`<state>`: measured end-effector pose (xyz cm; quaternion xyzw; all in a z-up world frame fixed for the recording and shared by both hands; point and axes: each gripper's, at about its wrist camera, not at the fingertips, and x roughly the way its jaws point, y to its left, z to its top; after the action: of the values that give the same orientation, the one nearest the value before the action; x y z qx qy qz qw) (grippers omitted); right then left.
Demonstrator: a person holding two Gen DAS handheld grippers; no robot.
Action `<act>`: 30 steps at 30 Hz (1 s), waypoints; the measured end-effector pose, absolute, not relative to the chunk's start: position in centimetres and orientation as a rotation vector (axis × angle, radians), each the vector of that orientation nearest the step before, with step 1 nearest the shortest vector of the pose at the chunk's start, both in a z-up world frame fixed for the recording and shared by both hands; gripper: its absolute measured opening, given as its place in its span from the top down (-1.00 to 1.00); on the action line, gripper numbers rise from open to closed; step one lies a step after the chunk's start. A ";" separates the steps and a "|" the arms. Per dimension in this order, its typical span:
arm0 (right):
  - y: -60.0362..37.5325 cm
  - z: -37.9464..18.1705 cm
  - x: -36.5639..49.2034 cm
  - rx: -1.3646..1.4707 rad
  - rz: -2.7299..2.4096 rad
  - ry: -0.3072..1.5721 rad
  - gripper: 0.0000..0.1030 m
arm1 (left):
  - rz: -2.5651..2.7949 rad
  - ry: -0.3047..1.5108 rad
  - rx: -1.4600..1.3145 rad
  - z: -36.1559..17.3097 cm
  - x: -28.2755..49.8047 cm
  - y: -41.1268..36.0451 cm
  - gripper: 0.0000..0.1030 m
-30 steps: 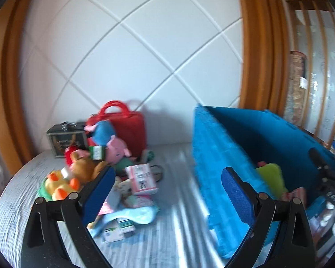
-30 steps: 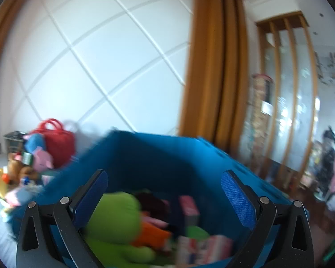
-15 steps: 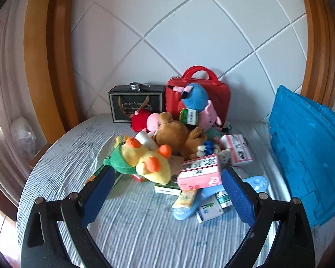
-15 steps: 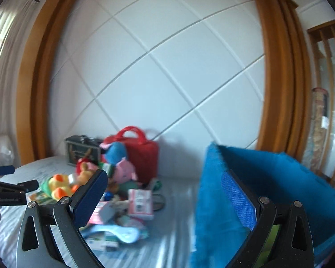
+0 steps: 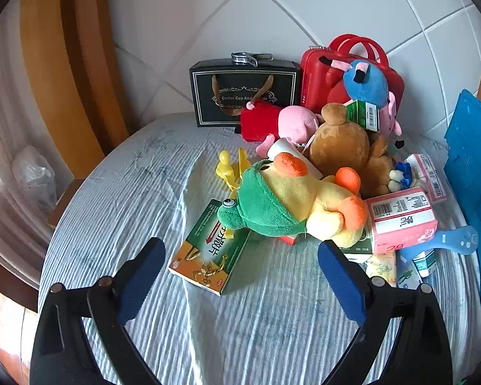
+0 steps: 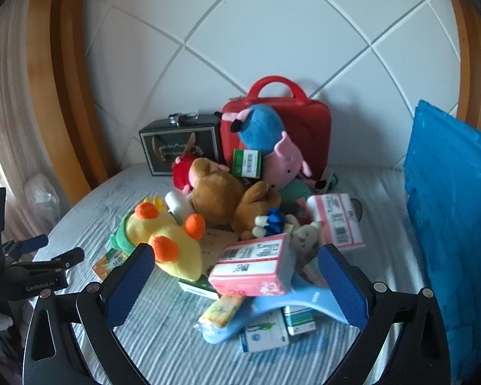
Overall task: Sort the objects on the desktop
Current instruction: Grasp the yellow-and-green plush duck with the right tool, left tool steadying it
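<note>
My left gripper (image 5: 240, 266) hangs above the striped cloth (image 5: 138, 192) with its two blue pads spread wide, and nothing sits between them or touches them. Just beyond it lies a green and orange box (image 5: 211, 250) flat on the cloth, its far end tucked under the yellow duck plush (image 5: 298, 202) in a green frog hood. My right gripper (image 6: 237, 272) is spread just as wide and also grips nothing; in its view a pink carton (image 6: 253, 266) lies just past the gap, propped on a pale blue plastic piece (image 6: 272, 308), with small white and green boxes (image 6: 272, 330) under that near the front edge. The heap of desktop objects fills the middle of the table: a brown bear plush (image 5: 340, 144) behind the duck, a pink pig plush (image 5: 295, 123) to its left, a blue plush (image 5: 365, 83) leaning on a red case (image 5: 317, 77) against the far wall, and a black gift box (image 5: 243, 93) left of the case. A second pink carton (image 6: 336, 221) lies on the right side of the heap. The blue crate (image 6: 452, 211) stands at the right, apart from the pile, only its outer wall visible. At the far left of the right wrist view I see part of my left gripper's black frame.
</note>
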<state>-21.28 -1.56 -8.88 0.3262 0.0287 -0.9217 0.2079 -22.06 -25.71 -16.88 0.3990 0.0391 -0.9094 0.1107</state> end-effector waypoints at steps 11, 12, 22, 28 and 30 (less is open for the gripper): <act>-10.4 -15.8 -26.9 1.172 -2.458 0.093 -1.00 | -2.743 0.016 1.391 -23.0 -29.9 -26.0 -0.89; -10.8 -16.4 -27.4 1.195 -2.446 0.085 -1.00 | -2.742 0.017 1.412 -23.6 -30.4 -26.0 -0.89; -12.9 -19.0 -30.4 1.271 -2.400 0.107 -0.45 | -2.774 0.039 1.472 -26.3 -33.5 -26.0 -0.89; -13.7 -20.0 -31.6 1.288 -2.338 0.121 0.17 | -2.805 0.046 1.496 -27.2 -34.9 -26.4 -0.90; -13.9 -19.9 -31.4 1.269 -2.336 0.143 0.35 | -2.820 0.020 1.466 -27.0 -34.5 -26.3 -0.75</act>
<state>-31.38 -13.90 -19.85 0.4631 0.0521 -0.8523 0.2374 -34.47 -26.32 -26.98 0.4612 0.0062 -0.8871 -0.0184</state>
